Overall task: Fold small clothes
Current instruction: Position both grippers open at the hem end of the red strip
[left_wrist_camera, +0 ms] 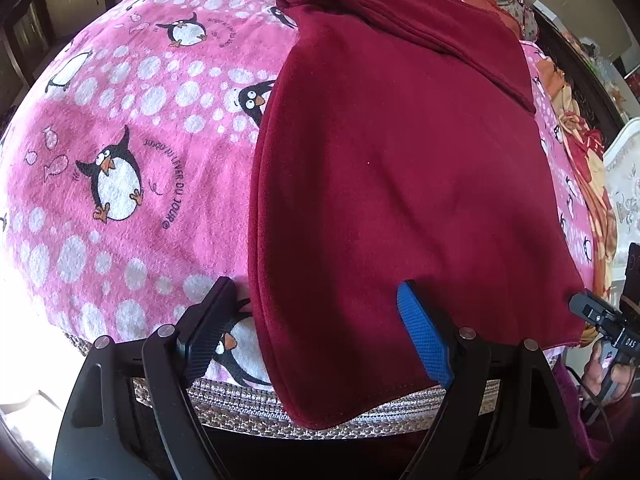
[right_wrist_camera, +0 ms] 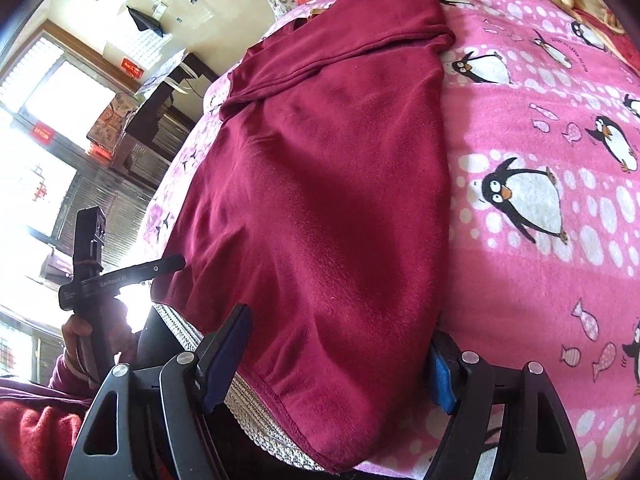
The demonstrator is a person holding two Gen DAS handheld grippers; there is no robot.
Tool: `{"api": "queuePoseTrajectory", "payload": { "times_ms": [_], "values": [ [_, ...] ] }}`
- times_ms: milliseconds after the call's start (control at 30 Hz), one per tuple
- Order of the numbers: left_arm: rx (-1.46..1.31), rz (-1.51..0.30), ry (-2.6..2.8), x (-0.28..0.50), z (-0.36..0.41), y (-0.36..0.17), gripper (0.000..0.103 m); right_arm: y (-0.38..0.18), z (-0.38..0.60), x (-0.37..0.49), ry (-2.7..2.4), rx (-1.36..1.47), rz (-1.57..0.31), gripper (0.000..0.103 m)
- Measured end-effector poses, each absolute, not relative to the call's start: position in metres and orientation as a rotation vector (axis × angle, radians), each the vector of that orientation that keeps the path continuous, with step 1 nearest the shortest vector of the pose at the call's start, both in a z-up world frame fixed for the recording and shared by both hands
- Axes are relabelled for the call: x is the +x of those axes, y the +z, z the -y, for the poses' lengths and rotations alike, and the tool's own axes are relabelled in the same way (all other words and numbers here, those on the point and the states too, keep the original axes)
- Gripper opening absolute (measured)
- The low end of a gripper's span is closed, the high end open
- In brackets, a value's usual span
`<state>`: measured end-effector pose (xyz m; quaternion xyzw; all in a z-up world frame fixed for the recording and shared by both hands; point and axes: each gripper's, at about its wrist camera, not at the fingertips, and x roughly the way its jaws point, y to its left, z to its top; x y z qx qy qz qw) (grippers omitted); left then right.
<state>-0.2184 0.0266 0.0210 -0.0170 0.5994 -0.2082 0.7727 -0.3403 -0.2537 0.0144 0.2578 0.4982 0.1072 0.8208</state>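
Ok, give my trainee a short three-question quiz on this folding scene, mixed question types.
1. True or false: both grippers are shut on the maroon garment.
2. The garment lies on a blanket printed with: A) cats B) penguins C) stars
3. Fill in: the garment's near hem hangs over the bed's ____ edge.

Key: 1 false: left gripper and right gripper stand open astride the hem. 2 B, pink blanket. 3 front.

The maroon garment (left_wrist_camera: pixel 400 180) is cut off by the top edge (its collar unseen); small blanket (left_wrist_camera: pixel 120 92) lettering is probably unreadable.
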Motion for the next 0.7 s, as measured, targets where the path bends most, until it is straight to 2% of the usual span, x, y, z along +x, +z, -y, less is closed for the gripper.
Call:
{"api": "queuePoseTrajectory", "payload": {
  "times_ms": [700],
  "values": [
    [-0.069, -1.323, -0.474, -0.215, -0.036, 0.021, 0.083, 0.017, 0.27, -0.344, 0.221, 0.607, -1.076, 0.076]
  ]
}}
